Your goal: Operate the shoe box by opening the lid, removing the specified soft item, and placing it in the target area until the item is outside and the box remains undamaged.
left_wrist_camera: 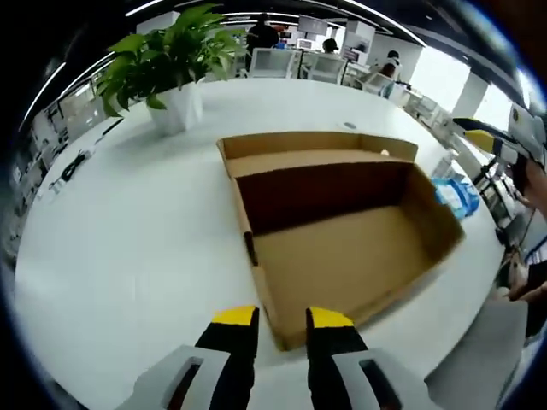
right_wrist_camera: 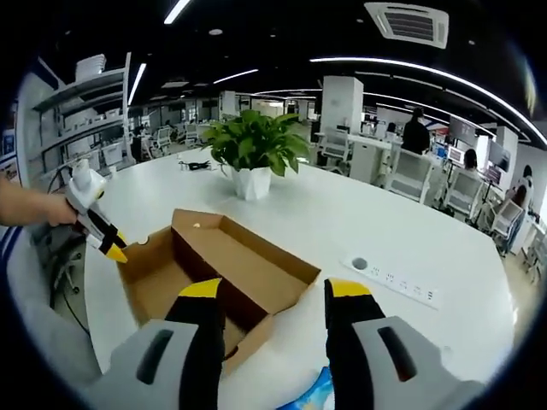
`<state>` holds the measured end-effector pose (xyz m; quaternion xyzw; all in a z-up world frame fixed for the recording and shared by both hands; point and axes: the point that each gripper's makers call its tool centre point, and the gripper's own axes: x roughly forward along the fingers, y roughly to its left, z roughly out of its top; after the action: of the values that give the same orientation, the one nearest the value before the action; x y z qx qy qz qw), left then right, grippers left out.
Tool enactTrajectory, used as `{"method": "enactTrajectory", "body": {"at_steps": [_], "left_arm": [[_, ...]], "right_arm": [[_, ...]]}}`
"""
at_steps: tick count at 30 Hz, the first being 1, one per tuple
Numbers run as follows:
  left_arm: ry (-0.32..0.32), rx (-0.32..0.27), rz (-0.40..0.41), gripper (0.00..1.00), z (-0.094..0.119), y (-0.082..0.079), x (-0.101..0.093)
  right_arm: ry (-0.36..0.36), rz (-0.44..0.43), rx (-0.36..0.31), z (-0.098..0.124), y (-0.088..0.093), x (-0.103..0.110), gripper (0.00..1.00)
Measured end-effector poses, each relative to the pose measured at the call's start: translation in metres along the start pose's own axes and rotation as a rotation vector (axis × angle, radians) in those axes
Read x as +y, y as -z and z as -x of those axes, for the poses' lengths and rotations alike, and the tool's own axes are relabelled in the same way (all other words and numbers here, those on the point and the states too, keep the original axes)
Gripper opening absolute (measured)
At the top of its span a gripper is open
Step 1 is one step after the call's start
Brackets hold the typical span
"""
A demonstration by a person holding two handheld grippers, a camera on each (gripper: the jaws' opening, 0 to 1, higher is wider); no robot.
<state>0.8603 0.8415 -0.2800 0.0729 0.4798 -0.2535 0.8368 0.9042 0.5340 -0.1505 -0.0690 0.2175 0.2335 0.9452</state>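
Left tongs [left_wrist_camera: 282, 318] spread apart above open shoe box [left_wrist_camera: 342, 248], right tongs [right_wrist_camera: 275, 290] spread, white table [left_wrist_camera: 128, 248], potted plant [right_wrist_camera: 254, 154]

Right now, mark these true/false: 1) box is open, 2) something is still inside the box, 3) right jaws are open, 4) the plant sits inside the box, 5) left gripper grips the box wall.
1) True. The cardboard box stands open on the white table, with its lid flap folded back at the far side.
2) False. The left gripper view shows only bare cardboard floor inside.
3) True. The right gripper has its jaws spread, nothing between them.
4) False. The potted plant stands on the table beyond the box.
5) False. The left gripper has its jaws open near the box corner, not clamped on it.
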Motion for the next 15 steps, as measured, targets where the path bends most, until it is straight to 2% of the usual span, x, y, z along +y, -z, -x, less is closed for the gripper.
{"method": "enactTrajectory", "body": {"at_steps": [15], "left_arm": [[-0.045, 0.039, -0.01, 0.18, -0.012, -0.001, 0.003]], "right_arm": [[-0.002, -0.032, 0.023, -0.04, 0.006, -0.021, 0.42]]}}
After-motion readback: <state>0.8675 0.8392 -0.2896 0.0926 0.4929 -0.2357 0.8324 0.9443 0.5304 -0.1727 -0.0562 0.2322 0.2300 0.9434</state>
